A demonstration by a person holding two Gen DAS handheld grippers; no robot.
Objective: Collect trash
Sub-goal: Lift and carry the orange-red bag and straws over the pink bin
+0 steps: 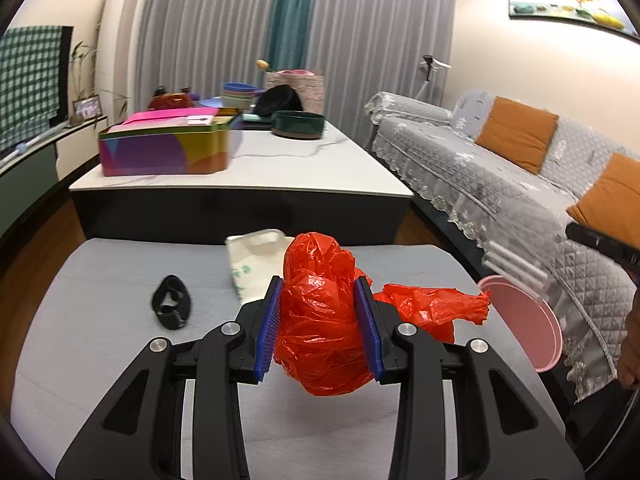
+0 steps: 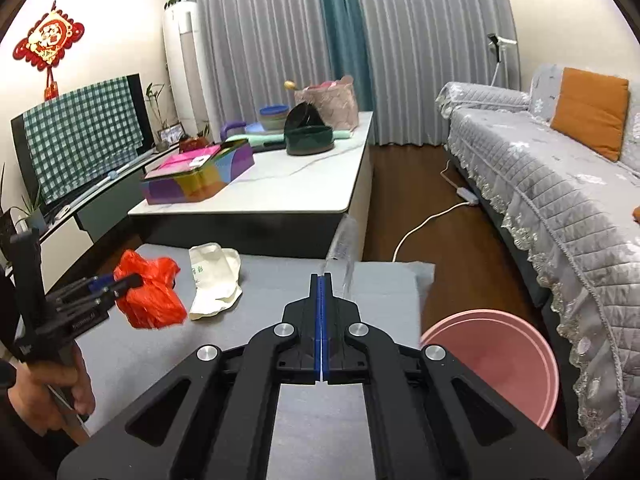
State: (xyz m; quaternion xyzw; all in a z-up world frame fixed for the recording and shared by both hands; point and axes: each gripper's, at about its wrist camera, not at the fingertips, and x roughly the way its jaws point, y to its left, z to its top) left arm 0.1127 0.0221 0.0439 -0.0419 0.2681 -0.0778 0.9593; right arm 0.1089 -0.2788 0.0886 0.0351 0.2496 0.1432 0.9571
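The left gripper [image 1: 319,322] is clamped on the crumpled red plastic bag [image 1: 320,320], held just above the grey table [image 1: 100,320]. The pink bin [image 1: 532,320] stands off the table's right edge, so the bag must travel rightward to reach it. The right gripper [image 2: 322,320], jaws pressed together and empty, is nearer the bin.

Nothing here reads clearly to me. My left gripper [image 2: 120,282] carries a small white brand mark on its black body, too blurred to make out. The cream bag [image 2: 214,280] lying just beside that gripper bears green print, and the red wall ornament [image 2: 48,42] shows a gold character, neither legible.
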